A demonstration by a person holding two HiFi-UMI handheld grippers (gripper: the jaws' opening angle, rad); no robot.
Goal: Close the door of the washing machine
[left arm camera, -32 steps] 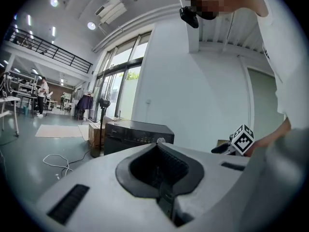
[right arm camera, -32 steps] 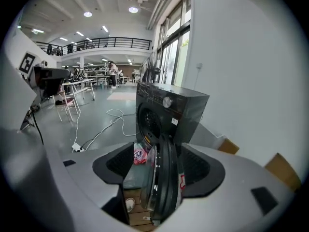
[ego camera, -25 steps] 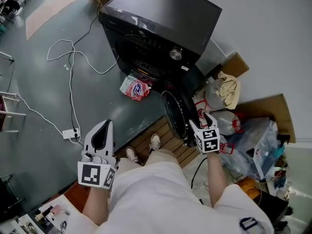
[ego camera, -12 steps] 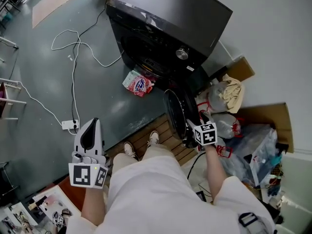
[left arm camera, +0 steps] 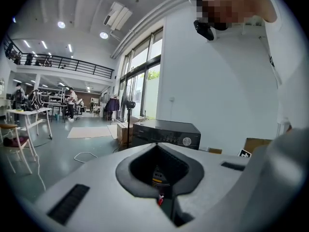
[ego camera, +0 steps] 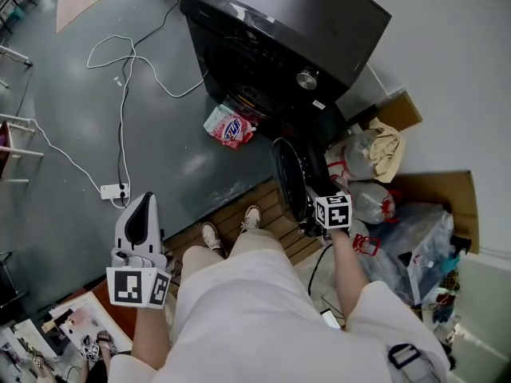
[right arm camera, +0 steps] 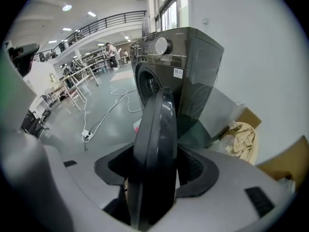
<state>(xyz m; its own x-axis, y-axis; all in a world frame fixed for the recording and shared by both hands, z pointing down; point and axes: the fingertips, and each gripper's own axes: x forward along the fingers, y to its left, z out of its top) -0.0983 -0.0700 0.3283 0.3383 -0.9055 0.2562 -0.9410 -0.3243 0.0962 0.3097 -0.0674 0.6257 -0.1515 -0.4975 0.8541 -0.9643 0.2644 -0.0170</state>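
The dark washing machine stands at the top of the head view, its round black door swung open toward me. My right gripper is at the door's outer edge. In the right gripper view the door's rim stands upright between the jaws. They have just been closing, but a dark gap still shows on the rim's left side. The machine's front rises behind the door. My left gripper hangs low at the left, far from the machine, shut on nothing. The machine shows small beyond its joined jaws.
A pink detergent bag lies on the floor before the drum opening. A white cable runs to a power strip. Plastic bags and cardboard crowd the right side of the door. My feet stand on wooden slats.
The right gripper has sunk along the door's edge, and the rim now sits deeper between its jaws. The left gripper has drifted left and lower. The door stays open.
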